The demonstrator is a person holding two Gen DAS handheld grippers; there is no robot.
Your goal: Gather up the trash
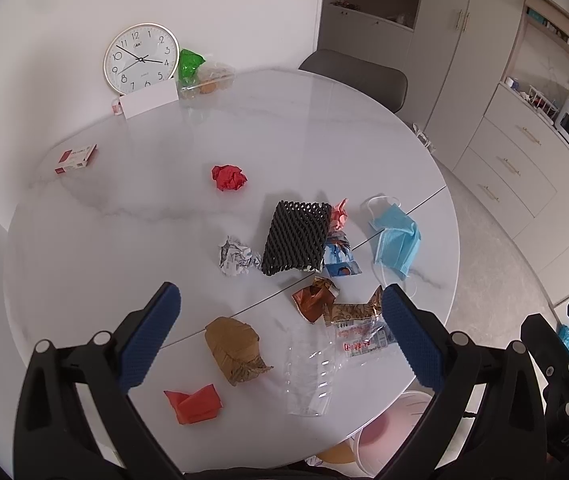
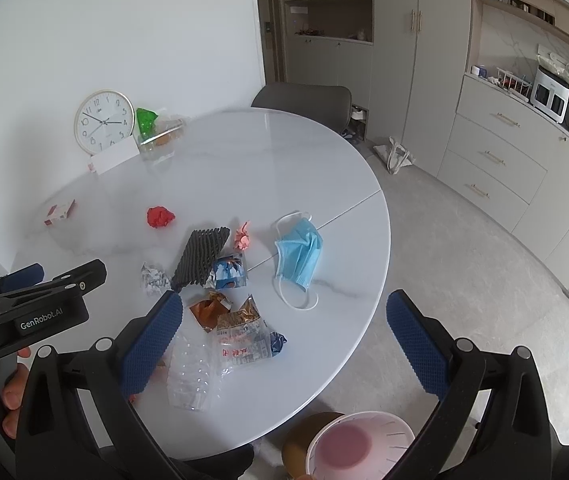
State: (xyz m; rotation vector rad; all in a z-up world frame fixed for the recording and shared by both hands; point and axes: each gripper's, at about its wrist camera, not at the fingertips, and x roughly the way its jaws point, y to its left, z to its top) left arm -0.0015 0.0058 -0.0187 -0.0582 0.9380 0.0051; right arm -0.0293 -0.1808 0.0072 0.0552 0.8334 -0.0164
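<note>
Trash lies scattered on a round white table (image 1: 164,208): a red paper ball (image 1: 229,177), black foam netting (image 1: 296,238), a crumpled grey wrapper (image 1: 236,257), a blue face mask (image 1: 396,240), brown snack wrappers (image 1: 316,298), a brown crumpled bag (image 1: 234,346), an orange-red paper (image 1: 194,402) and a clear plastic bottle (image 1: 308,376). My left gripper (image 1: 280,336) is open above the near pile. My right gripper (image 2: 284,336) is open and empty above the table's near right edge, with the mask (image 2: 300,254) ahead. A pink bin (image 2: 358,446) stands on the floor below the table edge.
A clock (image 1: 140,58), a white card (image 1: 150,100), a green bag (image 1: 190,62) and a small red box (image 1: 76,158) stand at the table's far side. A grey chair (image 1: 358,76) is behind the table. Cabinets (image 2: 496,160) line the right wall.
</note>
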